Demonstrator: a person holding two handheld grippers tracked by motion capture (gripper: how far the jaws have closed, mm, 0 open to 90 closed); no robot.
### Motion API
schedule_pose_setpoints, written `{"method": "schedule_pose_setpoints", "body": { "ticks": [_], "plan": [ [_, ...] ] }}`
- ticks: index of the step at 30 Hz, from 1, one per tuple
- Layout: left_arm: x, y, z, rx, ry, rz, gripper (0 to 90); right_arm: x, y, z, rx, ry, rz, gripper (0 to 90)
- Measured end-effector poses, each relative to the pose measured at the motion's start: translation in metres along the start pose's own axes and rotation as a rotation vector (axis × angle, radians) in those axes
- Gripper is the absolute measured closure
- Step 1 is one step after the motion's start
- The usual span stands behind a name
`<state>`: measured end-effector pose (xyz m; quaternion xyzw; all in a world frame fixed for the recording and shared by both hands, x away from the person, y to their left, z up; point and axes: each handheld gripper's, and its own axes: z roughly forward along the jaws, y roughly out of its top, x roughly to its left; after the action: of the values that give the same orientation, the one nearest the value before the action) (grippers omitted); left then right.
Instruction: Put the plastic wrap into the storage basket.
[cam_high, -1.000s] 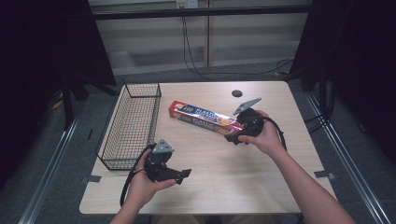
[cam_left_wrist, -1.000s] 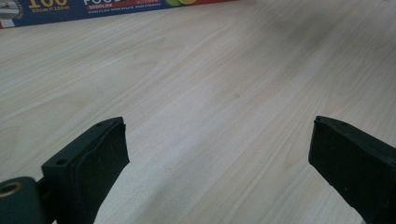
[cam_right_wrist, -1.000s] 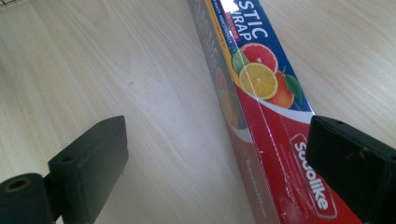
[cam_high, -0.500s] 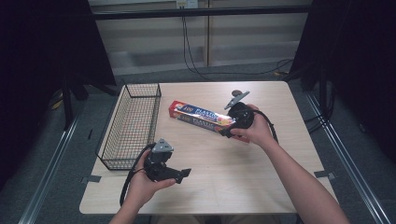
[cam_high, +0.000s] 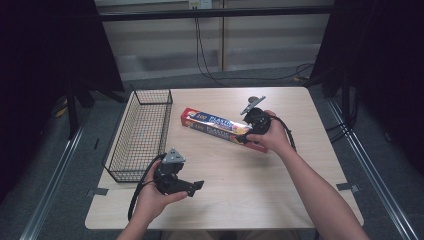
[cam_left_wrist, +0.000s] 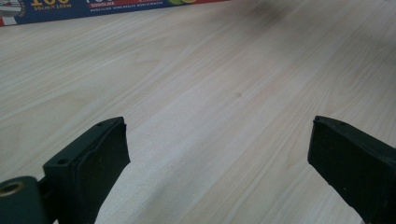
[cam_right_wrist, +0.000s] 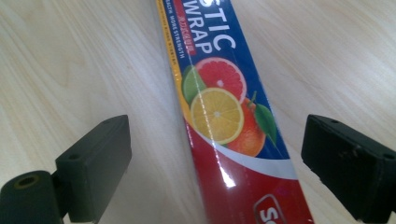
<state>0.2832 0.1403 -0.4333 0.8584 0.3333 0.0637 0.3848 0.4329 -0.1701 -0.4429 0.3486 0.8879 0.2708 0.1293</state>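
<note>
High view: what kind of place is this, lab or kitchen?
Likely a lab recording bay, not a kitchen: black curtains flank a lone wooden table, loose cables run down the back wall, and floor rails border the table.

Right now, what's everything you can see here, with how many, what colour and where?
wrap box: one, blue and red with citrus print, lying mid-table, right of the basket
basket: one, black wire, left side of the table
table: one, light wood
cables: several, black, on the floor behind the table
left gripper: one, black, open, low over bare wood near the front edge
right gripper: one, black, jaws open either side of the wrap box, not touching it
</note>
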Motion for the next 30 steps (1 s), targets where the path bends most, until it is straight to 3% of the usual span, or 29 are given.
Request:
{"method": "schedule_pose_setpoints", "body": {
  "ticks": [5,6,12,17,24,27,30],
  "plan": [
    [0.000,-0.001,0.000,-0.002,-0.002,-0.005,5.1,-0.001,0.005,0.002,0.000,0.013,0.019,10.7],
    [0.000,-0.001,-0.001,-0.002,-0.001,-0.005,5.1,-0.002,0.005,0.004,-0.009,0.006,0.001,10.9],
    [0.000,-0.001,-0.001,0.008,0.002,-0.009,5.1,-0.005,0.004,0.009,-0.011,0.020,0.014,13.0],
    [0.000,-0.001,-0.002,0.004,0.006,-0.007,5.1,-0.006,0.002,0.016,0.003,0.032,0.007,21.6],
    [0.000,-0.001,-0.001,-0.001,0.002,-0.008,5.3,-0.007,0.001,0.018,0.002,0.035,0.008,23.2],
    [0.000,-0.001,-0.002,0.007,0.008,-0.002,5.3,-0.008,0.000,0.014,0.007,0.031,0.026,34.1],
    [0.000,0.000,-0.003,0.006,0.007,-0.003,5.3,-0.007,0.001,0.013,0.016,0.048,0.031,35.3]
  ]
}}
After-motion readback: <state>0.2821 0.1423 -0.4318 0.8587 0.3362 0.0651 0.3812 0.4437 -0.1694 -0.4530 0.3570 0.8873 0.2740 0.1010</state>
